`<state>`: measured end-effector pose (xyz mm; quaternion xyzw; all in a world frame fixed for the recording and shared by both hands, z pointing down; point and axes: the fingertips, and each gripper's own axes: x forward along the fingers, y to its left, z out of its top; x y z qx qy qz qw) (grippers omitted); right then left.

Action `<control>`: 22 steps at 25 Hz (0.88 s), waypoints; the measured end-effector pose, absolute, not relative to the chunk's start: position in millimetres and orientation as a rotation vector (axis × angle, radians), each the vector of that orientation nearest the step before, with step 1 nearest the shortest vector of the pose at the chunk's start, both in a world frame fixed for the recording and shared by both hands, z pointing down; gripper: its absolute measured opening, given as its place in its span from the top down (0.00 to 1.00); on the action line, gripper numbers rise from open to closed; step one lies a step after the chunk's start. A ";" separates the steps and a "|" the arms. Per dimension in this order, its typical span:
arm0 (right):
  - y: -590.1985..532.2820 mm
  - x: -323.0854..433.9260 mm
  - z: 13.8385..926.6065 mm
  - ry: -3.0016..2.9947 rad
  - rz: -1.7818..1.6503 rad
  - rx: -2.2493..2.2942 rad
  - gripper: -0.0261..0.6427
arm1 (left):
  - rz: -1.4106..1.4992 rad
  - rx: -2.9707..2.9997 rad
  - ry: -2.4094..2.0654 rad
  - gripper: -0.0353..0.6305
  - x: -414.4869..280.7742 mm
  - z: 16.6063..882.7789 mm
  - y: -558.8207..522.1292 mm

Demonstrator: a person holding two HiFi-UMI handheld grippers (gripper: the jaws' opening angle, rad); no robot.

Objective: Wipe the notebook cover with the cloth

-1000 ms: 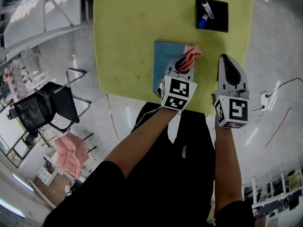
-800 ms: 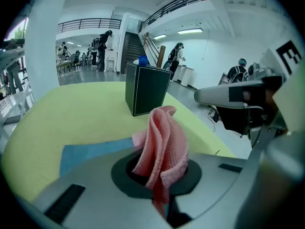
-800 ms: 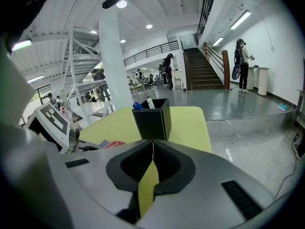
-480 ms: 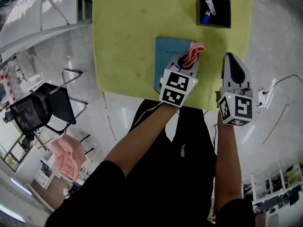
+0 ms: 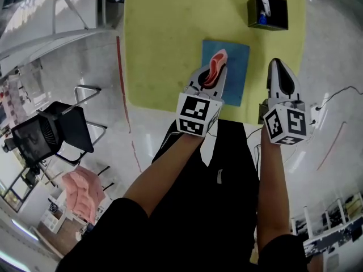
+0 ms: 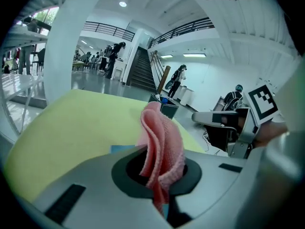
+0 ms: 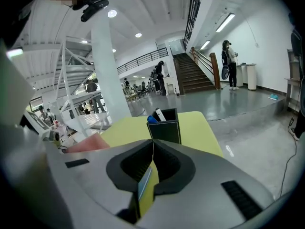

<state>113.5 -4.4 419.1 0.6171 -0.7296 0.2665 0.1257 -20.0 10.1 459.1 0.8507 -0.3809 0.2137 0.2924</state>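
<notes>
Notebook (image 5: 237,67) blue, flat near counter (image 5: 164,38) front edge, cover up. Left tool (image 5: 213,72) clenched on pink cloth (image 5: 218,61), folded wad sticking out past tips, held over notebook's left half, likely so cloth can be pressed down and dragged. Cannot tell if cloth touches cover. Right tool (image 5: 282,75) closed on nothing, just beside notebook's right edge, apart, probably ready to steady it. Pen holder (image 5: 267,11) at far corner, well apart.

The left gripper (image 5: 213,77) and cloth (image 5: 217,61) hide part of the notebook (image 5: 236,72). Pen holder (image 5: 278,21) contents: too small to identify.
</notes>
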 end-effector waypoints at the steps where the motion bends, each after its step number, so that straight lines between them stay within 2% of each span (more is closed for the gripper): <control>1: -2.5 106.5 415.2 -2.125 0.773 1.802 0.92 | 0.573 2.262 -1.025 0.91 -29.0 457.9 11.1; 9: 22.6 68.1 381.1 -2.088 0.817 1.926 0.92 | 0.694 2.282 -1.021 0.91 -77.2 474.2 23.1; 22: 34.0 49.3 411.3 -2.135 0.911 1.797 0.91 | 0.771 2.217 -1.113 0.91 -77.5 510.4 21.9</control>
